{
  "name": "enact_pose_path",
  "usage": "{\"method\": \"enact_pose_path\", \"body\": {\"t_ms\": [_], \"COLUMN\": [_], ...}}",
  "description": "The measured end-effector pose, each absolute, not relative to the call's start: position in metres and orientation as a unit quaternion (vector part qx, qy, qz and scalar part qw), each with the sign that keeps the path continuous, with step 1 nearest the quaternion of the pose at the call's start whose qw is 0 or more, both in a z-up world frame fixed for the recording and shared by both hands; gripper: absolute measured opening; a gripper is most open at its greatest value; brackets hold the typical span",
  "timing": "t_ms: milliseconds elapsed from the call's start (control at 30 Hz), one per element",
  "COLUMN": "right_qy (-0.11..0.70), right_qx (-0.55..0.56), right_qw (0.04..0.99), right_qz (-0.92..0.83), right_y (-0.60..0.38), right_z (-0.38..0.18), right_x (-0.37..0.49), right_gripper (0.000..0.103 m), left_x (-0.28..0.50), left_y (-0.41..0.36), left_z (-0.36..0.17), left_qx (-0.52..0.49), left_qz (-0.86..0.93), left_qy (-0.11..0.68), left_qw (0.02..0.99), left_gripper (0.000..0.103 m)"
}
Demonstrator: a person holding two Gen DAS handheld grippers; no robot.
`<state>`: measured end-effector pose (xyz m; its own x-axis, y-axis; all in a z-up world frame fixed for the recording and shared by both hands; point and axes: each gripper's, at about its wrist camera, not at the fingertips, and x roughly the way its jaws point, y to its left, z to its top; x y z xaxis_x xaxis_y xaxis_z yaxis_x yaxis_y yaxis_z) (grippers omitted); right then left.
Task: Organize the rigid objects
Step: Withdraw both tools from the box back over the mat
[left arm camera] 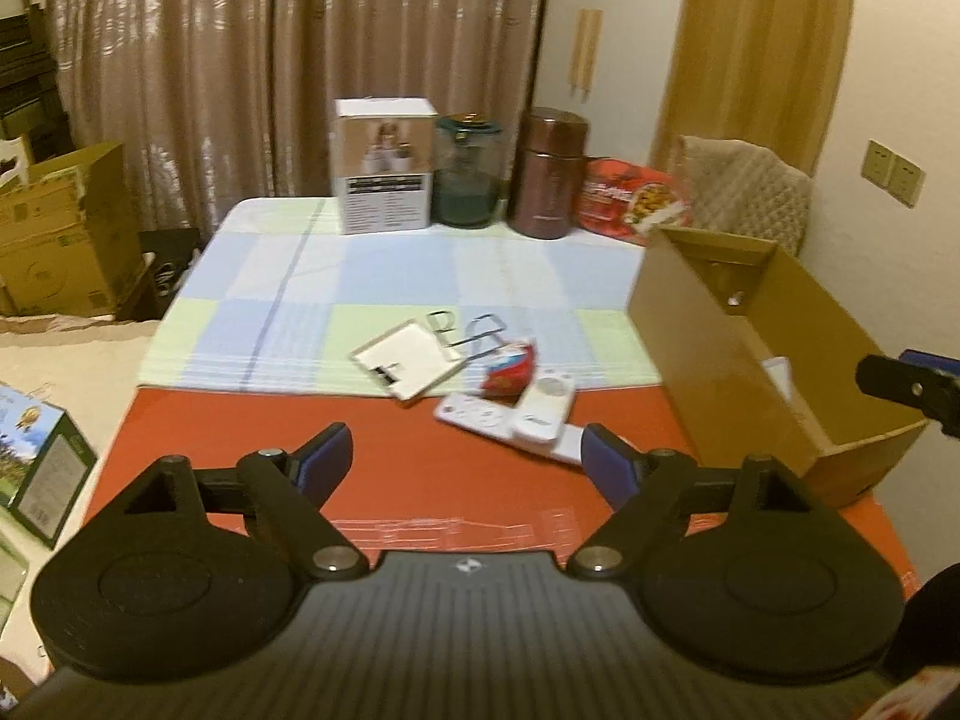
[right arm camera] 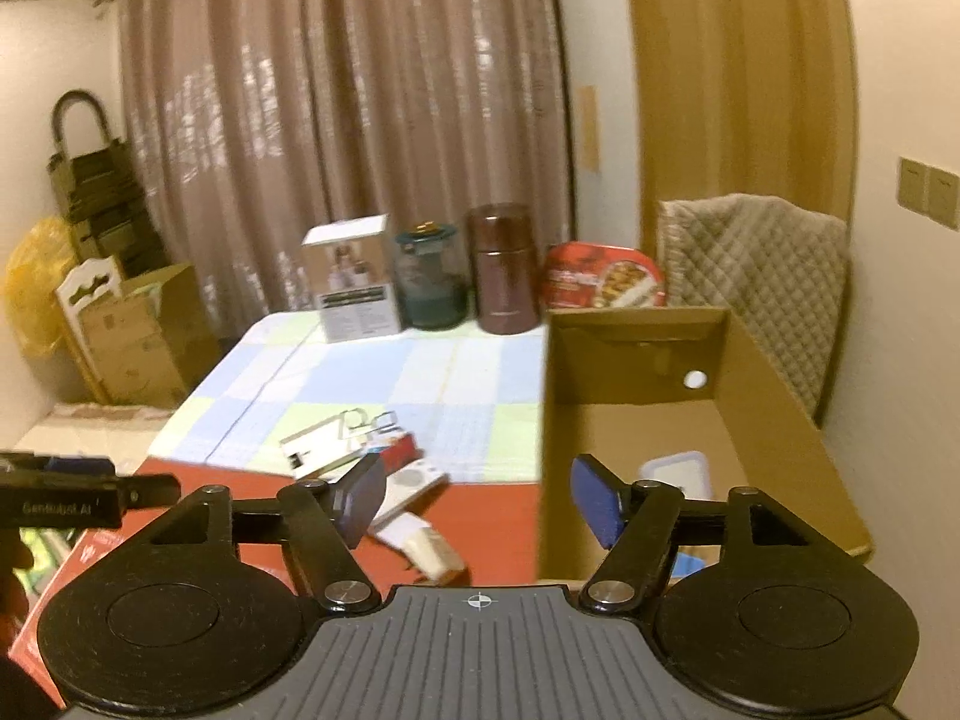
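Note:
My left gripper (left arm camera: 465, 462) is open and empty above the red table surface, short of a pile of small things. The pile holds two white remotes (left arm camera: 543, 405), a small red packet (left arm camera: 510, 369), a white flat box (left arm camera: 414, 360) and metal clips (left arm camera: 474, 327). My right gripper (right arm camera: 477, 495) is open and empty, near the left wall of an open cardboard box (right arm camera: 600, 414). A white lidded container (right arm camera: 678, 471) lies inside the box. The pile also shows in the right wrist view (right arm camera: 396, 480). The right gripper's tip shows at the left wrist view's right edge (left arm camera: 912, 387).
At the table's far edge stand a white carton (left arm camera: 384, 165), a green jar (left arm camera: 468, 171), a brown flask (left arm camera: 549, 174) and a red food packet (left arm camera: 633, 198). A quilted chair back (left arm camera: 744, 186) is behind the cardboard box (left arm camera: 750, 354). Cardboard boxes (left arm camera: 60, 234) sit on the floor at left.

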<state>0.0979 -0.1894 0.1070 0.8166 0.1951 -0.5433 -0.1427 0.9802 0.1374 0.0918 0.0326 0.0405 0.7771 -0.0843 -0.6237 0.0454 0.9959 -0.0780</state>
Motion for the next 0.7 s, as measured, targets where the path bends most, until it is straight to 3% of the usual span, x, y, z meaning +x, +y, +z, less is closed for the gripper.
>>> {"method": "enact_pose_path", "body": {"t_ms": [700], "right_qy": [0.359], "right_qx": [-0.016], "right_qw": [0.922], "right_qz": [0.141], "right_y": [-0.098], "right_z": [-0.007], "right_x": [0.141], "right_gripper": [0.069], "left_x": [0.143], "left_y": [0.076], "left_z": [-0.03], "left_qx": [-0.027], "left_qz": [-0.032], "left_qy": [0.364], "left_qw": [0.931], "left_gripper": [0.083]}}
